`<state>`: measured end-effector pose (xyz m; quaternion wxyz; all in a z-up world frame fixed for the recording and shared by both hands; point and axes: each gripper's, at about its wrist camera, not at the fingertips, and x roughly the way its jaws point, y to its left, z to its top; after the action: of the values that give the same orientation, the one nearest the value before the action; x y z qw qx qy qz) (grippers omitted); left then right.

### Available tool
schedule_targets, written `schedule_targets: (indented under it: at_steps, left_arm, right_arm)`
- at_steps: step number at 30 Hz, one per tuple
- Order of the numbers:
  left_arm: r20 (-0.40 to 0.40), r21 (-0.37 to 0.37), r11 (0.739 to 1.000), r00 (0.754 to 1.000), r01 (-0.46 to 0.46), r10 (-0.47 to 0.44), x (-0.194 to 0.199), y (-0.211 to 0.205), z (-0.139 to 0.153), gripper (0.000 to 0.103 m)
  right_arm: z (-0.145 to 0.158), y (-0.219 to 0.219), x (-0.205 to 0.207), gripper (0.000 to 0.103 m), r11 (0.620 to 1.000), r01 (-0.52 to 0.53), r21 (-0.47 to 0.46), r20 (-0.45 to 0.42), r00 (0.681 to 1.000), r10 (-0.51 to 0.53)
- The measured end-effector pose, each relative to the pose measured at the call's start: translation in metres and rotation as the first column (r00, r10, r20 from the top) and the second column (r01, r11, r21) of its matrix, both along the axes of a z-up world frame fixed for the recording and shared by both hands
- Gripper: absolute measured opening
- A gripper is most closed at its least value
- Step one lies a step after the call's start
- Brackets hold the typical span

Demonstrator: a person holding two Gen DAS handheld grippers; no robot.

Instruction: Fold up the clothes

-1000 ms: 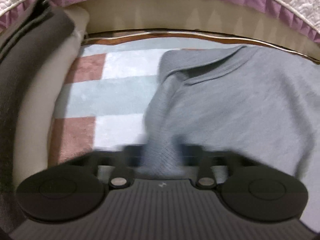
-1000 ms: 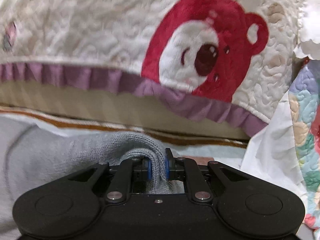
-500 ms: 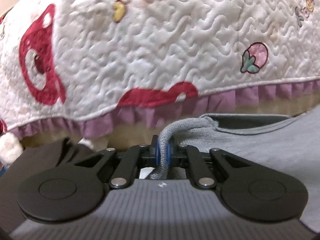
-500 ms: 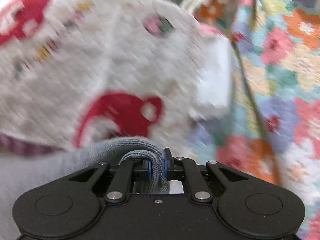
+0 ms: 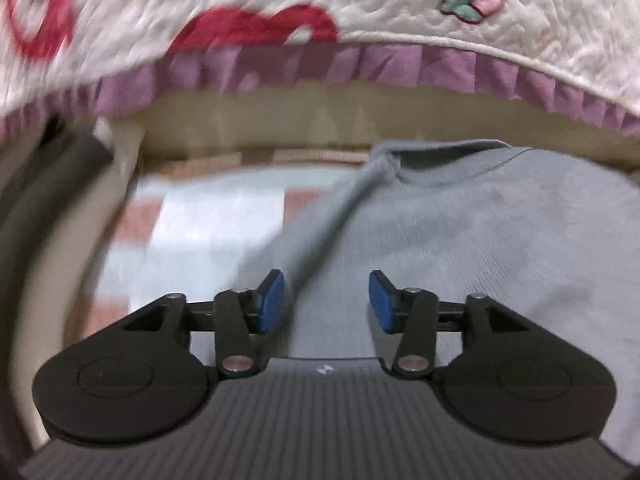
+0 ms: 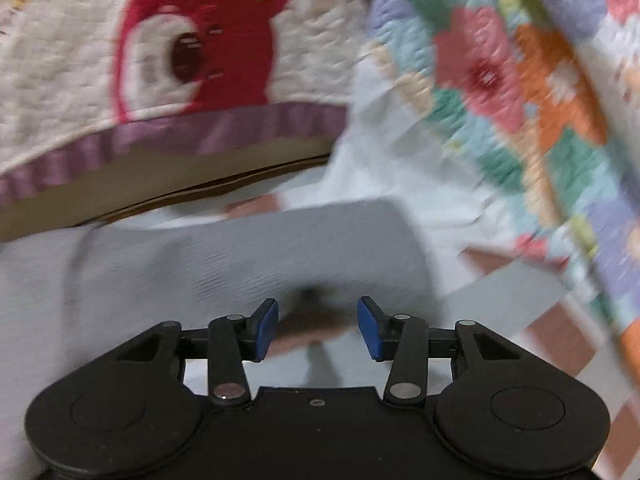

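Both views look forward and down from a handheld gripper, close above a checked mat (image 5: pixel 188 232). The left wrist camera sits behind its own fingers (image 5: pixel 271 300) and faces the sweater (image 5: pixel 480 240), with a frilled quilt (image 5: pixel 360 8) across the top. The right wrist camera faces the sweater's other edge (image 6: pixel 248 256), with a floral quilt (image 6: pixel 520 92) at right. Sweater, mat and frilled quilt (image 6: pixel 60 80) show in both.

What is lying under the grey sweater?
Under the grey sweater lies a checked cover with pink and pale blue squares, visible beside it. What is beneath the sweater's middle stays covered.
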<state>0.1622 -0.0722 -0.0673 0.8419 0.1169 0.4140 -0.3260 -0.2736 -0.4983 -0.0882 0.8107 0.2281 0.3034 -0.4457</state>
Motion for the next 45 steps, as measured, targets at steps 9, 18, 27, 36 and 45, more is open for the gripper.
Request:
schedule_targets:
  at_steps: [9, 18, 27, 36, 45]
  left_arm:
    - [-0.176, 0.015, 0.999, 0.983, -0.043, 0.045, -0.034, 0.042, -0.017, 0.048]
    - [-0.207, 0.012, 1.0, 0.978, -0.026, 0.028, -0.043, 0.041, -0.019, 0.048]
    - [-0.208, -0.038, 0.994, 0.974, -0.098, 0.088, -0.039, 0.081, 0.0, 0.049]
    - [-0.445, -0.101, 0.984, 0.891, -0.147, 0.087, -0.044, 0.115, -0.018, 0.051]
    - [-0.45, -0.041, 0.998, 0.893, -0.04, 0.018, -0.068, 0.095, -0.029, 0.052]
  right_arm:
    - [-0.006, 0.12, 0.021, 0.046, 0.868, -0.447, 0.217, 0.156, 0.894, 0.421]
    - [-0.026, 0.171, 0.057, 0.053, 0.87, -0.479, 0.114, -0.124, 0.862, 0.491]
    - [0.01, 0.141, 0.004, 0.002, 0.957, -0.289, 0.029, -0.037, 0.956, 0.29]
    - [-0.008, 0.142, 0.012, 0.007, 0.953, -0.284, 0.103, -0.055, 0.955, 0.29]
    - [0.02, 0.19, -0.053, 0.046, 0.875, -0.411, 0.256, 0.045, 0.909, 0.413]
